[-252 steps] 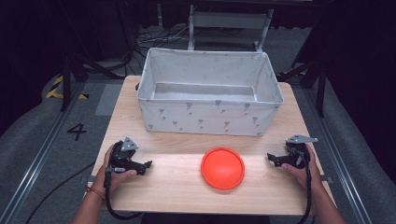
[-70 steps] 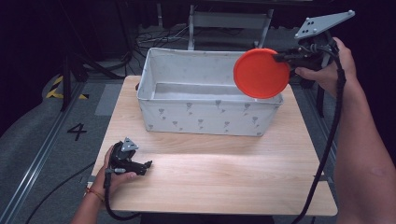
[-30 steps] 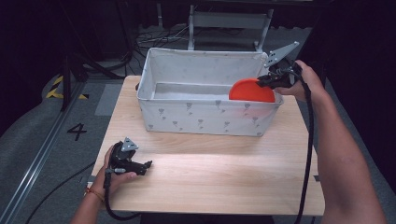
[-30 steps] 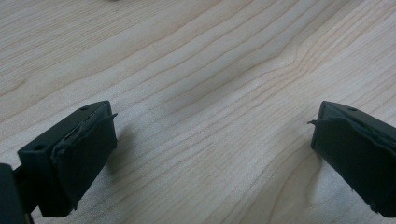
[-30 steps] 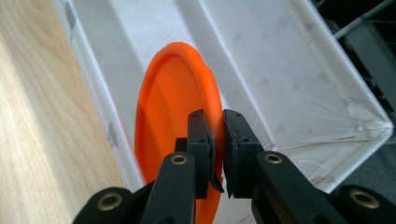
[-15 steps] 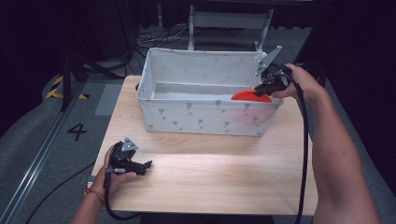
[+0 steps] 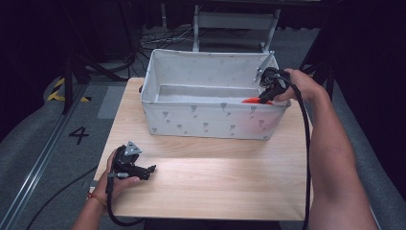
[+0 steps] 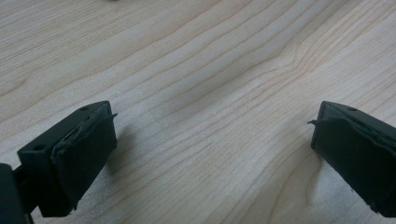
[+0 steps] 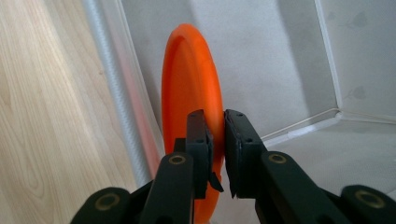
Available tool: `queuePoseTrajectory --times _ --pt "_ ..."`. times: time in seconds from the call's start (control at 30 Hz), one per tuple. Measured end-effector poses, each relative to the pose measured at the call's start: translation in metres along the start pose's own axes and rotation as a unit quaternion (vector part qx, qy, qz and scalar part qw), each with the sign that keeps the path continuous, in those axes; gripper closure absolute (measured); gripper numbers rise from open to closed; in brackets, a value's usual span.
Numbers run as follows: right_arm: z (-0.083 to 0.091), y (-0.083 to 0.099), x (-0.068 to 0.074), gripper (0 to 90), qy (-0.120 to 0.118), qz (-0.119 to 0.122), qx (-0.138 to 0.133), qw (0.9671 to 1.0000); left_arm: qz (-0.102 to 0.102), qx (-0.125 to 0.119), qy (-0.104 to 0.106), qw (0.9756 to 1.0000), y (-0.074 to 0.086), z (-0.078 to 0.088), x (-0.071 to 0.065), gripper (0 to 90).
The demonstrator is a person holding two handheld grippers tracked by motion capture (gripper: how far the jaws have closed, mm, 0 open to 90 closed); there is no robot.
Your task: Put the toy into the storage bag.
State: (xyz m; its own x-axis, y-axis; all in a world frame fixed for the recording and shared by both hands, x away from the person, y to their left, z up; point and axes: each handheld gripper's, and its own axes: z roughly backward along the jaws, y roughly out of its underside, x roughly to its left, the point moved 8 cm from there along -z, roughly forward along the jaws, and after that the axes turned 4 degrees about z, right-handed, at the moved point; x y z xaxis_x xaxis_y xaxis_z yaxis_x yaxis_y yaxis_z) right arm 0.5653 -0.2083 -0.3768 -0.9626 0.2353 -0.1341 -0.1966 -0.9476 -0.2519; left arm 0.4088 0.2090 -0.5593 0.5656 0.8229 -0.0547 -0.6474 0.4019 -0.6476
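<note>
While the left gripper point(image 7: 149, 168) rests idle on the wooden table point(image 7: 215, 182) at the near left, its jaws spread wide with bare wood between them, the work sits at the far right, where the right gripper point(image 9: 216, 140) pinches the rim of an orange disc point(image 9: 191, 107) inside the white fabric bin point(image 7: 210, 122). That disc hangs on edge against the bin's near right wall, its flat faces turned sideways and its long axis running roughly up and down; from the high view, I can't quite tell whether its lower edge touches the floor. Let go now, it would likely tip and slap flat, or roll along the wall. Pressing lower could bow the soft wall outward, and the trailing cable point(image 7: 306, 158) might snag the rim.
</note>
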Motion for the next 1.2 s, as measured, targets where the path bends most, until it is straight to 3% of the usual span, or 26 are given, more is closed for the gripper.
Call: queuePoseTrajectory --times 0.17,0.3,0.43,0.47,0.53,0.67,0.77,0.87,0.97,1.03,1.17,1.2 --pt "-0.006 0.005 0.002 69.9 -0.007 -0.002 0.027 0.9996 0.000 0.000 0.000 1.0000 0.000 0.000 0.000 0.5" --pt "-0.005 0.006 0.000 62.8 0.010 -0.011 0.023 0.9996 0.000 0.000 0.000 1.0000 0.000 0.000 0.000 0.5" --pt "0.001 0.006 0.000 57.1 0.020 -0.020 0.002 0.9996 0.000 0.000 0.001 1.0000 0.000 0.000 0.000 0.5" --pt "0.005 0.006 0.000 53.5 0.028 -0.023 -0.015 0.9992 0.000 0.000 0.000 1.0000 0.000 0.000 0.000 0.5" --pt "0.011 0.005 -0.003 48.0 0.042 -0.036 -0.040 0.9977 0.000 0.000 0.000 1.0000 0.000 0.000 0.000 0.5" --pt "0.026 0.005 -0.001 46.6 0.062 -0.050 -0.089 0.9928 0.002 0.000 0.002 1.0000 0.000 0.000 -0.001 0.5" --pt "0.039 0.002 0.001 41.7 0.077 -0.062 -0.129 0.9868 0.002 0.000 0.002 1.0000 0.000 0.000 -0.001 0.5" --pt "0.054 0.001 0.004 35.6 0.103 -0.080 -0.165 0.9777 0.002 0.000 0.002 1.0000 0.000 0.000 -0.001 0.5" --pt "0.063 0.002 0.010 27.3 0.125 -0.100 -0.188 0.9690 0.002 0.001 0.001 1.0000 0.000 0.000 -0.001 0.5" --pt "0.067 0.005 0.015 25.0 0.139 -0.102 -0.196 0.9652 0.002 0.000 0.001 1.0000 0.000 0.000 -0.001 0.5" --pt "0.075 0.011 0.022 20.5 0.168 -0.128 -0.230 0.9501 0.003 0.000 0.001 1.0000 0.000 0.000 -0.001 0.5" --pt "0.075 0.011 0.022 20.5 0.168 -0.128 -0.230 0.9501 0.003 0.000 0.001 1.0000 0.000 0.000 -0.001 0.5"
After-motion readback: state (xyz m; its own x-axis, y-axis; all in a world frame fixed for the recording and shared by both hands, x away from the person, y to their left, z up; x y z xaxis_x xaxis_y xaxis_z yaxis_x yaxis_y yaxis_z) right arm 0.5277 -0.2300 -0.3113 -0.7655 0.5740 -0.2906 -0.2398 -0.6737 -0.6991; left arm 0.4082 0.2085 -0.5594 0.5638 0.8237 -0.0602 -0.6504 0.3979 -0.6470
